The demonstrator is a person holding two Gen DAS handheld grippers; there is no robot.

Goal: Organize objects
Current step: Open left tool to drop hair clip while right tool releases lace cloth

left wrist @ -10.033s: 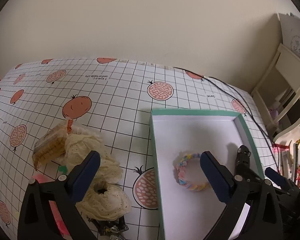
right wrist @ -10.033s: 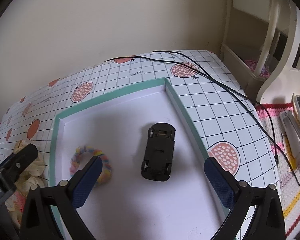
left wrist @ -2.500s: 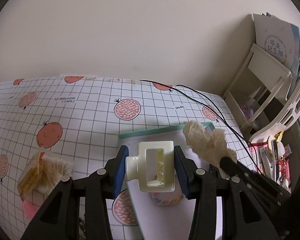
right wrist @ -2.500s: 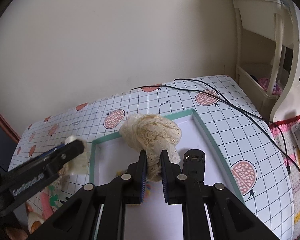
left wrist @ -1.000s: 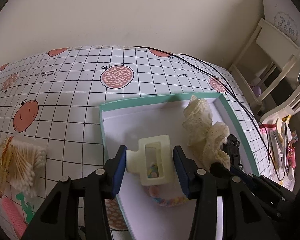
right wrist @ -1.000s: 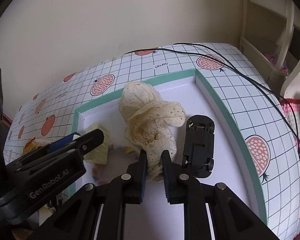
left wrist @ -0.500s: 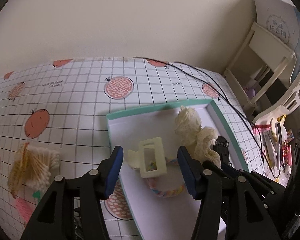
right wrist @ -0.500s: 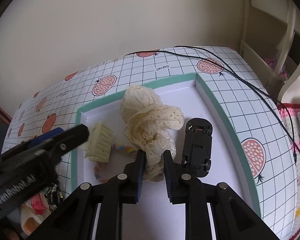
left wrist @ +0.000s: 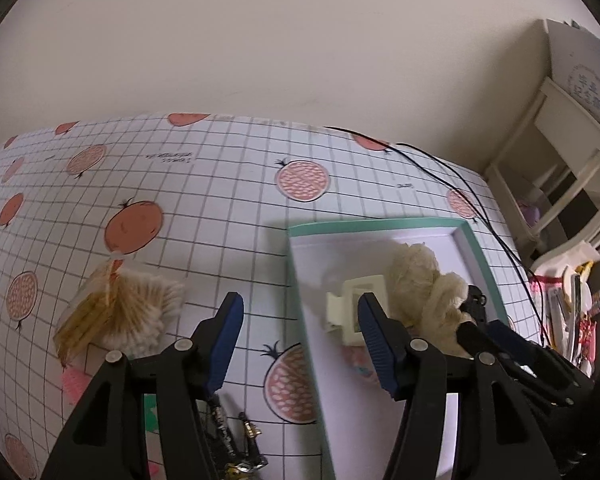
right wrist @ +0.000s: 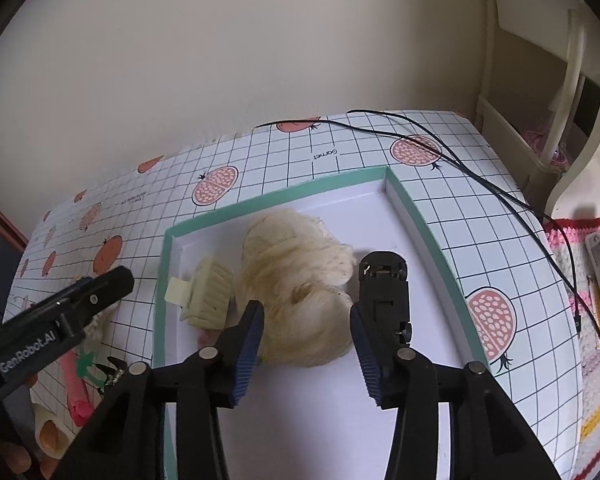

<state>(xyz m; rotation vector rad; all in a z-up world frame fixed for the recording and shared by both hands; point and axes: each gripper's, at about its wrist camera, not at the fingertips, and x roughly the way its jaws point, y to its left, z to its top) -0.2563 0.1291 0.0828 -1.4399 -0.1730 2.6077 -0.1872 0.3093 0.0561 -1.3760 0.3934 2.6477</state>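
Observation:
The white tray with a green rim [right wrist: 420,216] holds a cream hair claw [right wrist: 210,296], a cream lace scrunchie [right wrist: 300,276] and a black toy car [right wrist: 384,284]. A rainbow bracelet [left wrist: 360,362] peeks out from under the claw and scrunchie. My right gripper [right wrist: 306,324] is open and stands over the scrunchie's near edge without holding it. My left gripper [left wrist: 300,320] is open and empty, astride the tray's left rim [left wrist: 296,280], with the hair claw [left wrist: 354,312] just beyond its right finger.
Left of the tray on the checked tablecloth lie a bag of cotton swabs [left wrist: 120,312], a pink item [left wrist: 74,384] and small metal bits [left wrist: 240,444]. A black cable [right wrist: 480,184] runs across the table behind the tray. White shelving [right wrist: 560,80] stands at the right.
The right gripper has opened and let the scrunchie go in the tray. The left gripper, which released the hair claw half a second ago, has drawn back to the left.

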